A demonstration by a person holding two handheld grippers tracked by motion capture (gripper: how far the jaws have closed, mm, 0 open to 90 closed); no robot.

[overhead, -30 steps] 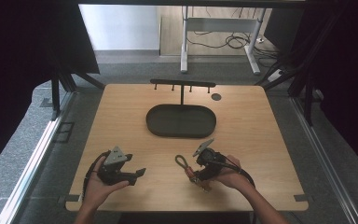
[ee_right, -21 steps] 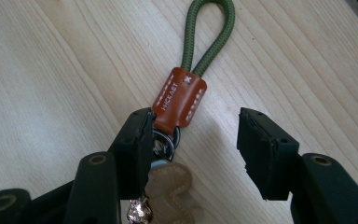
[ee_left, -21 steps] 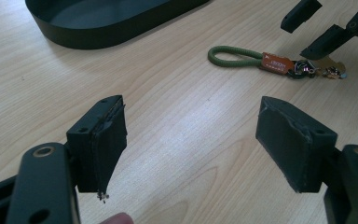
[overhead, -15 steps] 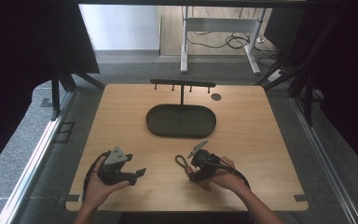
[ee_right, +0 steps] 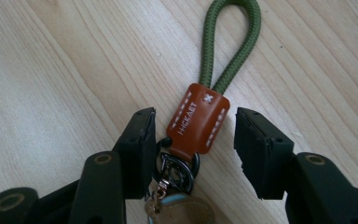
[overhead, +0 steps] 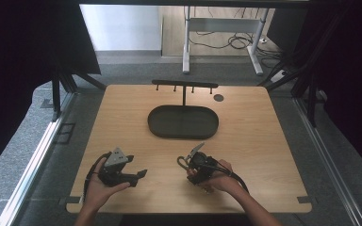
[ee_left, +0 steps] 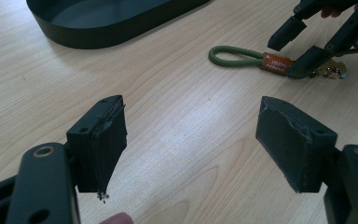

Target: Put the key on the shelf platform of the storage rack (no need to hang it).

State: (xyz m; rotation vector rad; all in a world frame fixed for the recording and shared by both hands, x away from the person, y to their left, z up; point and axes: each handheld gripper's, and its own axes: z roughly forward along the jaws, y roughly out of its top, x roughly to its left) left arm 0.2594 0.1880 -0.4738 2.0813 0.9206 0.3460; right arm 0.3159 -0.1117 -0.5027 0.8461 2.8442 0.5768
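Right gripper (ee_right: 193, 140) gaped astride the keychain (ee_right: 198, 119) flat on the bench (overhead: 264, 141), leather tab between jaws for clamping. Left gripper (ee_left: 191, 135) released, idling nearby, aimed toward it.

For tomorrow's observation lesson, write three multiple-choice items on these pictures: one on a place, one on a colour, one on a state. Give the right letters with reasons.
1. Where does the keyring lie?
A. in the tray
B. on the table near the right gripper
C. on the rack

2. What colour is its cord loop?
A. green
B. red
C. white

3. How do the right gripper's jaws stand?
A. shut on the loop
B. shut with nothing between them
C. open on either side of the brown tab

Answers: B, the keyring rests on the wooden table, apart from the dark tray. A, the loop is plainly green. C, a gap shows between each jaw and the tab.
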